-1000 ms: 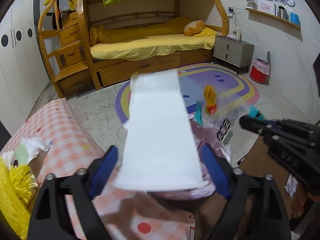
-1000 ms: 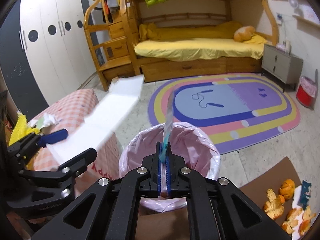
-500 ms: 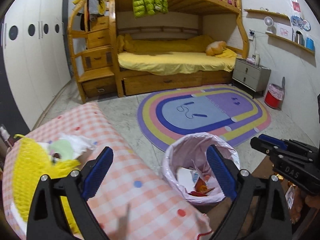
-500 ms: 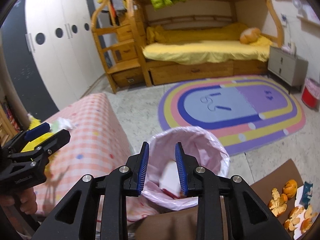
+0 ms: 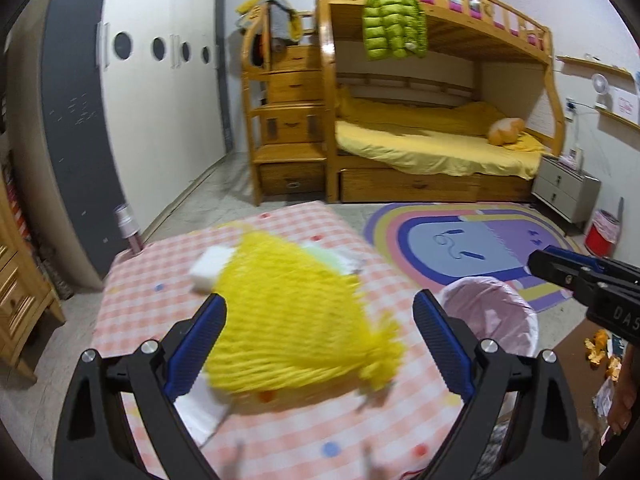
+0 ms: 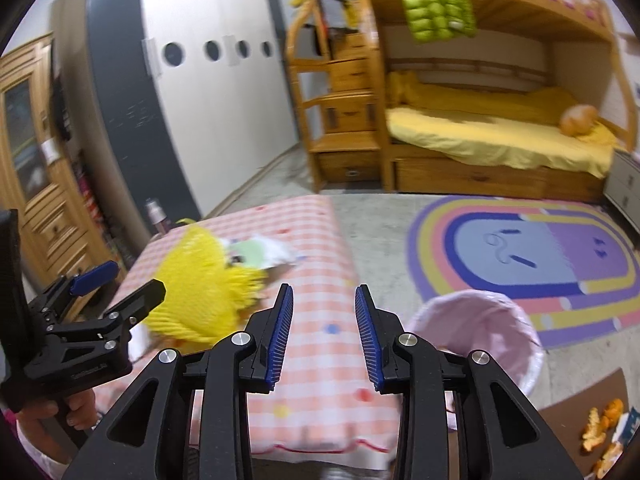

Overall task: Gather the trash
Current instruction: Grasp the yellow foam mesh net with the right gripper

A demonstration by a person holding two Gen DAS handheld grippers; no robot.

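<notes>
My left gripper (image 5: 318,338) is open wide and empty, hovering over a yellow net bag (image 5: 296,320) on the pink checked table (image 5: 160,292). White paper (image 5: 208,266) and a pale green wrapper (image 6: 250,252) lie beside the bag. The bag also shows in the right wrist view (image 6: 200,292), as does the left gripper (image 6: 116,284). My right gripper (image 6: 324,328) is open and empty above the table's near edge. The pink-lined trash bin (image 6: 480,320) stands on the floor to the right of the table; it also shows in the left wrist view (image 5: 488,316).
Orange peels (image 6: 604,428) lie on brown cardboard (image 6: 568,420) at the lower right. A colourful oval rug (image 6: 528,256) lies beyond the bin. A wooden bunk bed (image 5: 432,136), a wardrobe (image 5: 160,92) and a wooden cabinet (image 6: 36,160) line the room.
Both grippers let go of their trash over the bin: the left dropped a white sheet, the right opened from a thin wrapper. Both then swung left toward the table and the yellow bag.
</notes>
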